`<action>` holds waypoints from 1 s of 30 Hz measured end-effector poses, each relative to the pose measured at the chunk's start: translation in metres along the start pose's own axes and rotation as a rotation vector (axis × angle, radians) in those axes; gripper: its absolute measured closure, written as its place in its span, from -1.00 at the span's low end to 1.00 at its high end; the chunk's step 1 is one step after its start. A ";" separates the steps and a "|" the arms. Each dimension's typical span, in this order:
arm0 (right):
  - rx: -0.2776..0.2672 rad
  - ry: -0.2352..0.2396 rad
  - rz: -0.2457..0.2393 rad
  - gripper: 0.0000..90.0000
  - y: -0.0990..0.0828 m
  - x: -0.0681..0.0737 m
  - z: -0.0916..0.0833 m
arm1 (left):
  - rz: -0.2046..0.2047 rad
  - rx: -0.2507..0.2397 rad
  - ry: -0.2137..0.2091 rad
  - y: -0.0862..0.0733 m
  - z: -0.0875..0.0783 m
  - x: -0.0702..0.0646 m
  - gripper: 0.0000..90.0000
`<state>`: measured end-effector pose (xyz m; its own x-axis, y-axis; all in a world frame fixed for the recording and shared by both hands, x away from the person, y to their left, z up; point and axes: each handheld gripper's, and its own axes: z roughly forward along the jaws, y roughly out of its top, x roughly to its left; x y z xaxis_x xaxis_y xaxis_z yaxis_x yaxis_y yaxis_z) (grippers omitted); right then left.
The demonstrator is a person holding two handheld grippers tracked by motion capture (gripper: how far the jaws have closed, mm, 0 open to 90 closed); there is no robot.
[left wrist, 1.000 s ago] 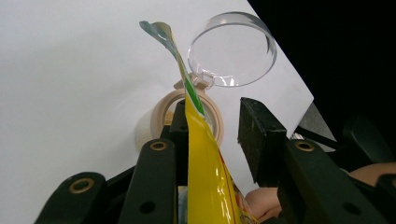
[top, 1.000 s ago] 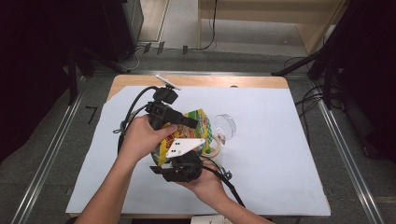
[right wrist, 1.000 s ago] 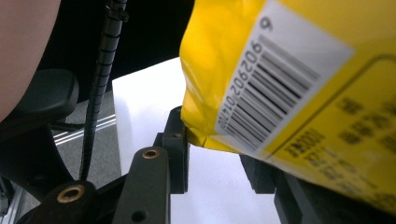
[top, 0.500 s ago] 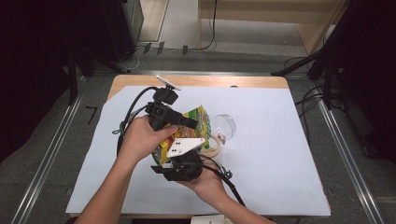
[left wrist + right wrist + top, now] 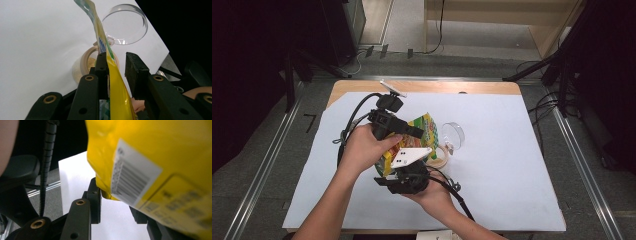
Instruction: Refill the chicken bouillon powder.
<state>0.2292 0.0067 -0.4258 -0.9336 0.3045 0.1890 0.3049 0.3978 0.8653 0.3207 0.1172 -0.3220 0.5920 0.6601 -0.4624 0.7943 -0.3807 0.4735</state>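
Snack bag (image 5: pixel 424 131), yellow-green, held up over middle of white sheet (image 5: pixel 512 165) on wooden table (image 5: pixel 422 87), between both grippers. High view: left gripper (image 5: pixel 419 133) at bag's upper side, left hand (image 5: pixel 364 147) wrapped on it; right gripper (image 5: pixel 404 172) at bag's lower end under its grey plate, right hand (image 5: pixel 432 192) beneath; jaws hidden here by bag and plate.

Left gripper view (image 5: pixel 115 63) gives what high view can't: jaws partly open, bag edge (image 5: pixel 110 75) running up between them, lying against left jaw, clear gap to right jaw, so not clamped. Also shows inside of small tan bowl (image 5: pixel 85 65) with yellowish crumbs, and clear round lid (image 5: pixel 125 25) standing on edge just behind it.

Right gripper view (image 5: pixel 117 195): bag bottom corner (image 5: pixel 150 157) with barcode between jaws; left jaw touching the corner, right jaw mostly hidden by bag, so cannot tell if gripping.

Versus earlier frames: bag, both hands, bowl (image 5: pixel 438 155), lid (image 5: pixel 453 134) in same places, no visible shift.

Around: cables (image 5: pixel 354 112) trailing left of left gripper, metal rails (image 5: pixel 262 170) on grey floor beside table, dark stands at back. Bag blocks most of bowl from above.
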 end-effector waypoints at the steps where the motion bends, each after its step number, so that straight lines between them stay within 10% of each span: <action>1: -0.002 0.003 0.001 0.49 0.000 0.000 0.000 | -0.002 0.000 -0.002 0.000 0.000 0.001 0.63; 30: 0.001 -0.004 -0.014 0.49 0.001 0.001 -0.001 | 0.006 -0.001 0.004 0.000 0.000 -0.001 0.60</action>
<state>0.2281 0.0064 -0.4244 -0.9371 0.3020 0.1750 0.2919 0.4030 0.8674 0.3196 0.1162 -0.3218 0.5964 0.6605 -0.4561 0.7904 -0.3842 0.4772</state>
